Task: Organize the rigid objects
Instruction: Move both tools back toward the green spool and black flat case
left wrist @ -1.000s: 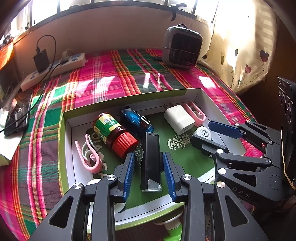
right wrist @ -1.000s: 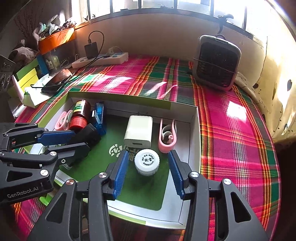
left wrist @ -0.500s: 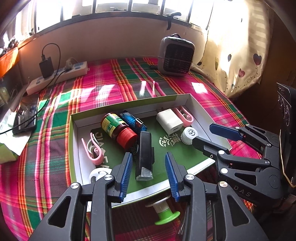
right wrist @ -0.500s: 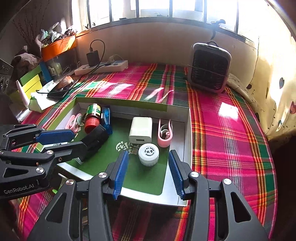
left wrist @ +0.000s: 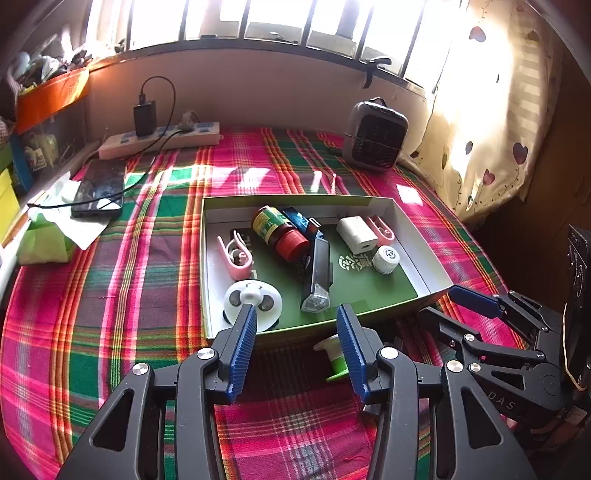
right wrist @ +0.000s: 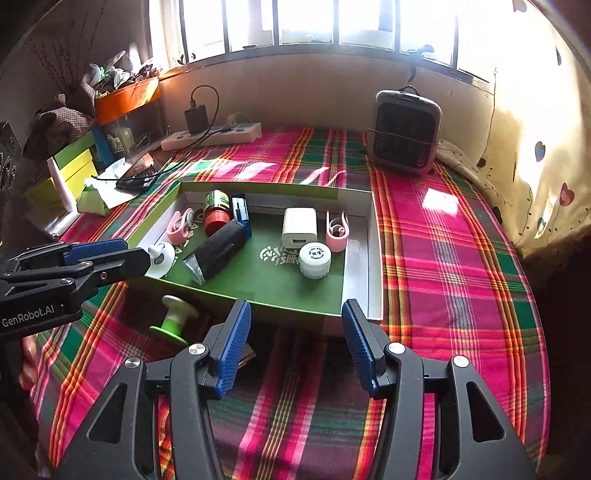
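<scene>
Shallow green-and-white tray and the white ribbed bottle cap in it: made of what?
Shallow green-and-white tray: looks like cardboard, matte, with thin folded walls and a printed green floor. White ribbed bottle cap: likely moulded plastic, slightly glossy, with ribbed sides and a printed top.

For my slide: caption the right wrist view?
Open right claw hovers before the tray of sorted items; green spool lies outside.

Sunlit barred window (right wrist: 332, 22) above a plaid-covered table (right wrist: 461, 258), heart-patterned curtain (right wrist: 546, 155) alongside.

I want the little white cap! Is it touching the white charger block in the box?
Cannot tell. In the right wrist view the white cap overlaps the charger block; no view plainly shows contact or gap.
</scene>
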Tool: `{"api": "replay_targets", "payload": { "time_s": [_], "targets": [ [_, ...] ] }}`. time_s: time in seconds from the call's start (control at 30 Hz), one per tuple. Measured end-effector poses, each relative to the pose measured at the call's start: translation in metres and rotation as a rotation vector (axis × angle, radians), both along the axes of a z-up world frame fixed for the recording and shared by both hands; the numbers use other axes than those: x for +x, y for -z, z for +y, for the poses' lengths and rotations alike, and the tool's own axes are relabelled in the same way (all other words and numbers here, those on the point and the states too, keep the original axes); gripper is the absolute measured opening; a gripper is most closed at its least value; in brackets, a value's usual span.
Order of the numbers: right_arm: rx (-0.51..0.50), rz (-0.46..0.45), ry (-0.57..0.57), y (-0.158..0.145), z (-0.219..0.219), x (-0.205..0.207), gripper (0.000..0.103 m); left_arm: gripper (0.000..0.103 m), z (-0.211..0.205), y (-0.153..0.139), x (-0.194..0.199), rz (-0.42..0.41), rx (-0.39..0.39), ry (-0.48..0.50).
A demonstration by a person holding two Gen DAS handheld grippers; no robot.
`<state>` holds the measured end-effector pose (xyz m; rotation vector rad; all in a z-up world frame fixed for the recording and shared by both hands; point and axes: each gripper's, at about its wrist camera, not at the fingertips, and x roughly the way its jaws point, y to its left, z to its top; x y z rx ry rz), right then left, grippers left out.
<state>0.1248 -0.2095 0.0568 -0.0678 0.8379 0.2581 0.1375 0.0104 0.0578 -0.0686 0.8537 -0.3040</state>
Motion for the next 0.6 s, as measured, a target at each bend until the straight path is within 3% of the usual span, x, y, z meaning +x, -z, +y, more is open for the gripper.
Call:
{"api": "replay_targets", "payload": {
  "time_s": [0.6],
  "targets": [
    [0.011, 0.094, -0.03, 0.026, 0.041, -0.026, 0.053, 0.045, 0.032, 0.014, -0.037, 0.029, -0.047, -0.044]
  ]
}}
